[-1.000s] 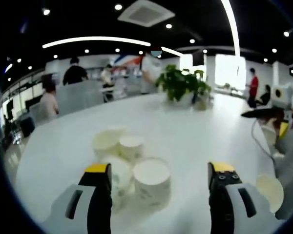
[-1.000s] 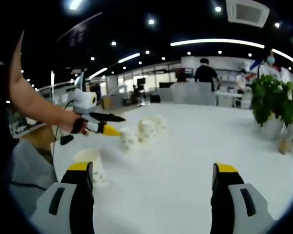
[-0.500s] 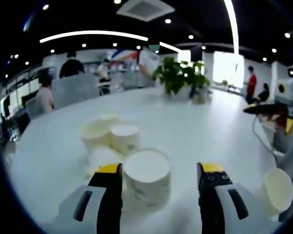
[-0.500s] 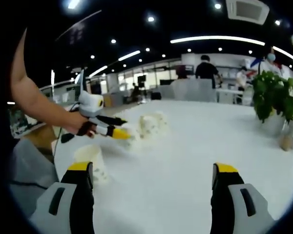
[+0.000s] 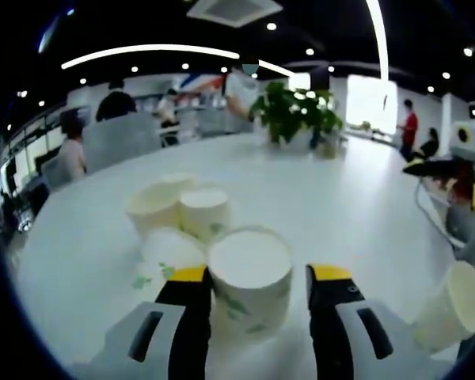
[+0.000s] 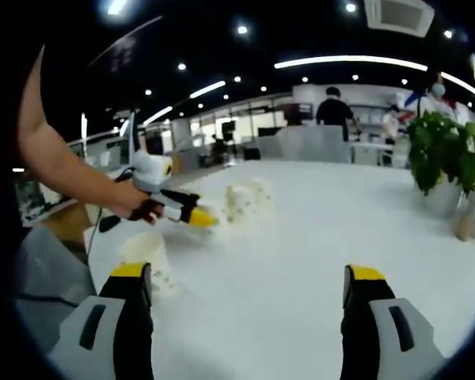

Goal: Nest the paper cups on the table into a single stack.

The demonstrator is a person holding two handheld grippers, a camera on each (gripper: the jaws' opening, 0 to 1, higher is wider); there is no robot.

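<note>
Left jaws closer around one cup (image 5: 250,279)

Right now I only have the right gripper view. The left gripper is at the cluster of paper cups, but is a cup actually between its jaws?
Observer: Yes. In the left gripper view the left gripper straddles the nearest paper cup. Its jaws are open and not yet closed on the cup.
Operator: How many cups are in that cluster? They blur together for me.
Observer: Four. Behind the nearest one stand a left rear cup and a right rear cup, and the cup beside the left jaw sits closer in.
</note>
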